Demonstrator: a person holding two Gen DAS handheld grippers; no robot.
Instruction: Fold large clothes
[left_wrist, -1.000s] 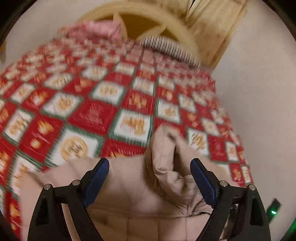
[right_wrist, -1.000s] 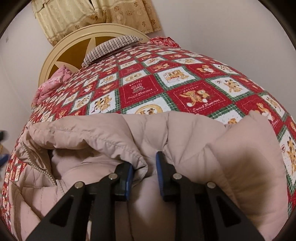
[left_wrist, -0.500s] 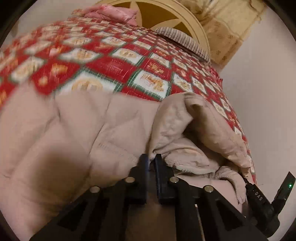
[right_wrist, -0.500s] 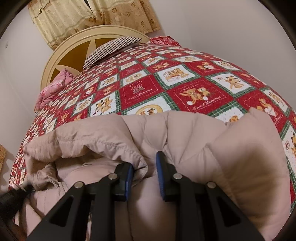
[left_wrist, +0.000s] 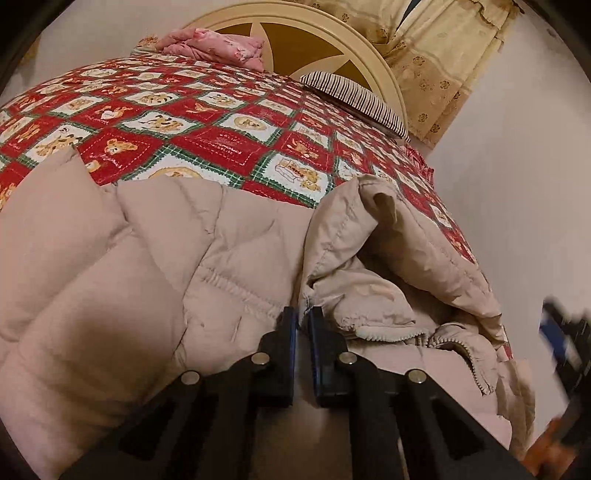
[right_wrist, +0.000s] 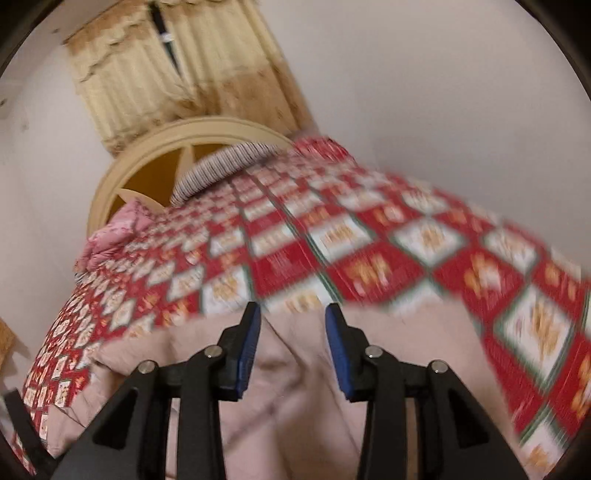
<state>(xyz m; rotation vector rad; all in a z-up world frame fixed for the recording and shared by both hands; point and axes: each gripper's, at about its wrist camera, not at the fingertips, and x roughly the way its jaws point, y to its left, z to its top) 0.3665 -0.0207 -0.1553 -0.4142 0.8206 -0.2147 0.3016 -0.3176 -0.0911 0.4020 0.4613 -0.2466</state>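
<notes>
We have the left tool (left_wrist: 300, 319) pinching a seam of the beige puffer jacket (left_wrist: 155, 266) on the bed (left_wrist: 207, 144) and the right tool (right_wrist: 293, 325) spread above it; soft, bulky and springy, it grips best by stitched edges.

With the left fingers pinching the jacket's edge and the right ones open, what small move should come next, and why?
Probably bring the right gripper down to pinch the beige padded jacket beneath it. It is open above the fabric, holding nothing, while the left gripper grips a fold edge; lifting a bulky jacket likely needs both.
</notes>
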